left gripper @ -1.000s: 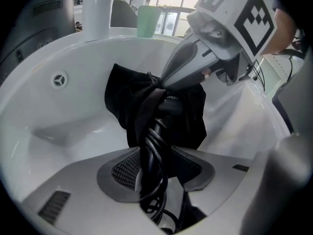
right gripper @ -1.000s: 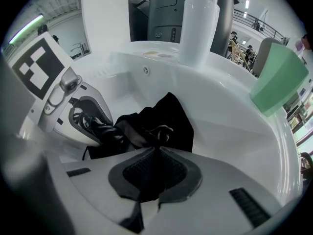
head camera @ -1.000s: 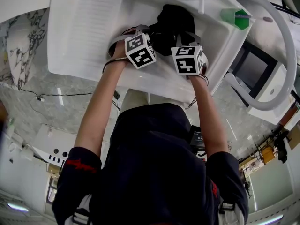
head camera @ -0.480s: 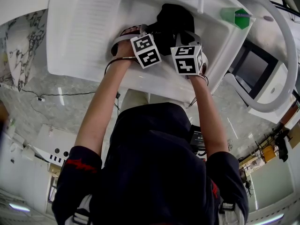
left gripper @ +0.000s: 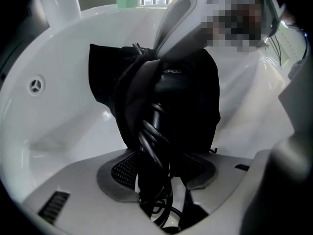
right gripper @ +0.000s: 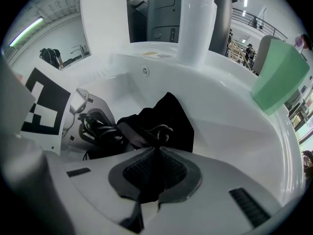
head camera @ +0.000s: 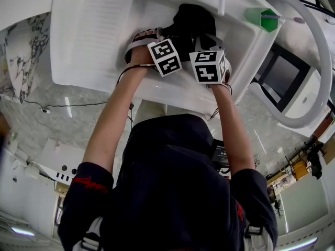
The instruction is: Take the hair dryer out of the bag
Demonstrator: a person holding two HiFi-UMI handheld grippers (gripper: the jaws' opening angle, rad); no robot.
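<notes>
A black cloth bag point(head camera: 194, 20) lies in the white sink basin point(head camera: 104, 30). Its mouth is pulled open and a glossy black hair dryer point(left gripper: 168, 89) sticks out of it with its coiled cord point(left gripper: 151, 146). My left gripper point(left gripper: 159, 173) points straight down over it. Its jaws have just been opening and stand wide, with the cord and the handle between them and a gap beside the right pad. My right gripper point(right gripper: 155, 173) is shut on a fold of the bag point(right gripper: 168, 119). In that view the cord point(right gripper: 100, 126) shows at the left.
A green cup point(head camera: 264, 20) stands on the basin's right rim and a white cup point(right gripper: 197, 28) on the far rim. A white curved pipe point(head camera: 314, 51) arches to the right. The basin wall has an overflow hole point(left gripper: 35, 85).
The left gripper's marker cube has shifted a little right, closer to the right cube, and turned. The right gripper and the bag have stayed put.
</notes>
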